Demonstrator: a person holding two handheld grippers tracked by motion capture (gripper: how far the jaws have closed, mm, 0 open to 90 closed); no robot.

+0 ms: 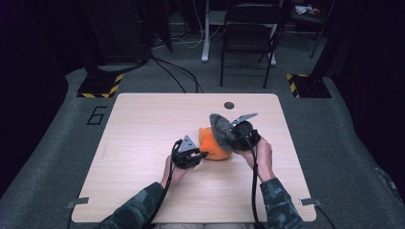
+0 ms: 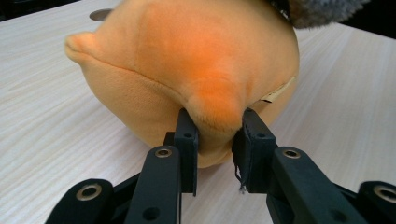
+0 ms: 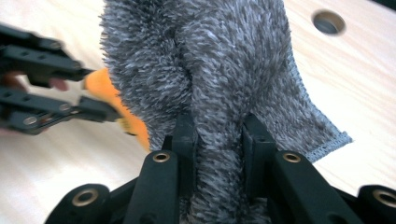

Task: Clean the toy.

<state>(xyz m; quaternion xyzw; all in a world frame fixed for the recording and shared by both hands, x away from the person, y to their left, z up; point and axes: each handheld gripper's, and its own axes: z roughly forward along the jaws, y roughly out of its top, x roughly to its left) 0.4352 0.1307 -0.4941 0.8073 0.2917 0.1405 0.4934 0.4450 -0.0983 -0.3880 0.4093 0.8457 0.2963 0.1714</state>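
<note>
An orange plush toy (image 1: 213, 146) lies on the light wooden table (image 1: 143, 124) near its middle. My left gripper (image 1: 202, 154) comes at it from the left and is shut on a small soft nub of the orange plush toy (image 2: 187, 56); the two pads of my left gripper (image 2: 215, 122) pinch that nub from both sides. A grey fuzzy cloth (image 1: 220, 128) hangs over the toy's right top. My right gripper (image 1: 235, 137) is shut on it, and the grey fuzzy cloth (image 3: 205, 70) bunches between the pads of my right gripper (image 3: 218, 125), lifted off the table.
A round cable hole (image 1: 229, 105) sits in the table's far side, just behind the toy. A black folding chair (image 1: 248, 33) and yellow-black striped stand bases (image 1: 101, 86) stand on the floor beyond the table. Bare tabletop spreads left and front.
</note>
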